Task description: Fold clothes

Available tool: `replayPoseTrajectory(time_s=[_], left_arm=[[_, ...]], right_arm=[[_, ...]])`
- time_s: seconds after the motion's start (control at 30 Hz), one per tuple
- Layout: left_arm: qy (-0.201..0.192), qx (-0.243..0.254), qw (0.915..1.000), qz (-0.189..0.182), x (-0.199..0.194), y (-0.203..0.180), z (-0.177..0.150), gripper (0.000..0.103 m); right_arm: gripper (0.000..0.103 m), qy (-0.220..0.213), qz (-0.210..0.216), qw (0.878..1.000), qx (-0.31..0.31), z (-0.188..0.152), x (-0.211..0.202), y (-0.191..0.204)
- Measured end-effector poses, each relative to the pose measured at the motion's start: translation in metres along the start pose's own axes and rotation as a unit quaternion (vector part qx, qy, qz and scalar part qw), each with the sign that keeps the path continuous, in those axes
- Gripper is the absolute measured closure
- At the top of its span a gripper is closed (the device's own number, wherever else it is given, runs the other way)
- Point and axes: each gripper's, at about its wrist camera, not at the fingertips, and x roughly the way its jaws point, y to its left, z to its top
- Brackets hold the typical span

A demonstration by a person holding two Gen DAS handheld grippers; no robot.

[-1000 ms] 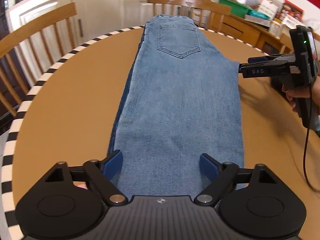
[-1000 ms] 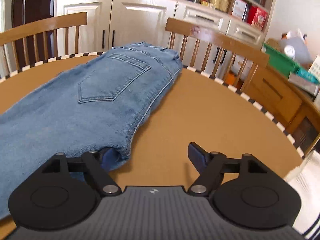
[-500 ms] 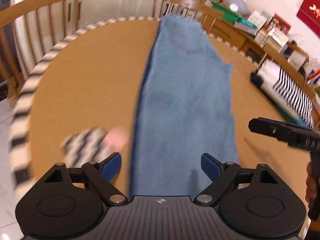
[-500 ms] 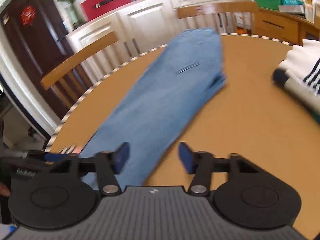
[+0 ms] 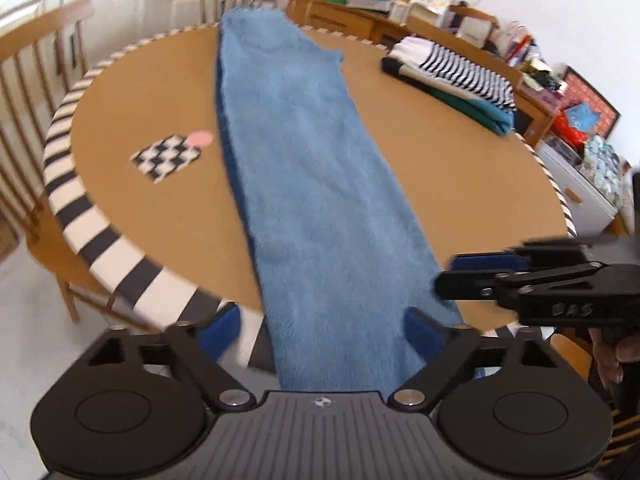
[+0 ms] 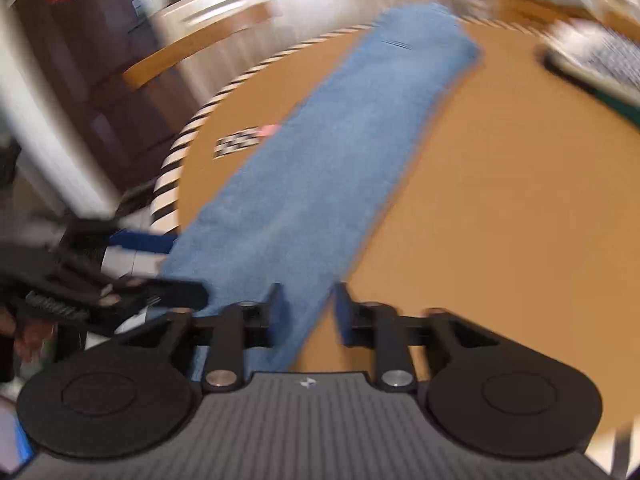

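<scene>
Blue jeans, folded lengthwise, lie stretched across the round brown table, hem end hanging over the near edge. My left gripper is open, its fingers straddling the hem end. My right gripper is part-way closed, its fingers either side of the hem's right edge; blur hides whether they pinch the cloth. It also shows in the left wrist view, beside the jeans' right edge. The jeans fill the right wrist view too.
A checkered card with a pink tag lies left of the jeans. Folded striped and teal clothes sit at the table's far right. Wooden chairs ring the table; a cluttered sideboard stands behind.
Both grippers pulled back from mid-jeans to the hem end at the table's near edge. The right gripper's jaws narrowed from wide open.
</scene>
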Motion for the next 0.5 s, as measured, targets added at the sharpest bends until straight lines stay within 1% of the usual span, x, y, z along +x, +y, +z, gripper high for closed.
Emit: replayPoseTrajectory(time_s=[0.07,0.13,0.17,0.27,0.3,0.33,0.43,0.47,0.5], left_arm=[[0.006,-0.019,0.9993,-0.031,-0.001,0.005,0.000,0.007],[0.020,-0.050,0.9957,-0.076,0.001,0.016,0.008,0.007],[0.027,-0.069,0.9930,-0.092,0.003,0.020,0.010,0.007],[0.044,-0.108,0.9869,-0.111,0.006,0.030,0.016,0.008],[0.048,-0.120,0.9847,-0.118,0.006,0.034,0.016,0.010],[0.053,-0.132,0.9819,-0.125,0.007,0.039,0.017,0.013],[0.065,-0.171,0.9710,-0.154,0.008,0.054,0.016,0.019],[0.068,-0.175,0.9692,-0.159,0.008,0.058,0.016,0.021],[0.073,-0.177,0.9676,-0.164,0.009,0.059,0.016,0.021]], right_arm=[[0.064,-0.008,0.023,0.997,0.072,-0.008,-0.006,-0.014],[0.064,0.004,0.061,0.991,0.116,-0.012,-0.006,-0.021],[0.065,0.013,0.076,0.989,0.127,-0.012,-0.004,-0.022],[0.064,0.025,0.091,0.985,0.144,-0.012,-0.002,-0.020],[0.065,0.028,0.099,0.981,0.163,-0.012,-0.002,-0.024],[0.065,0.036,0.115,0.974,0.194,-0.013,0.000,-0.032],[0.065,0.066,0.170,0.940,0.290,-0.020,0.006,-0.055],[0.065,0.072,0.180,0.934,0.301,-0.022,0.009,-0.059],[0.065,0.079,0.187,0.931,0.303,-0.023,0.010,-0.060]])
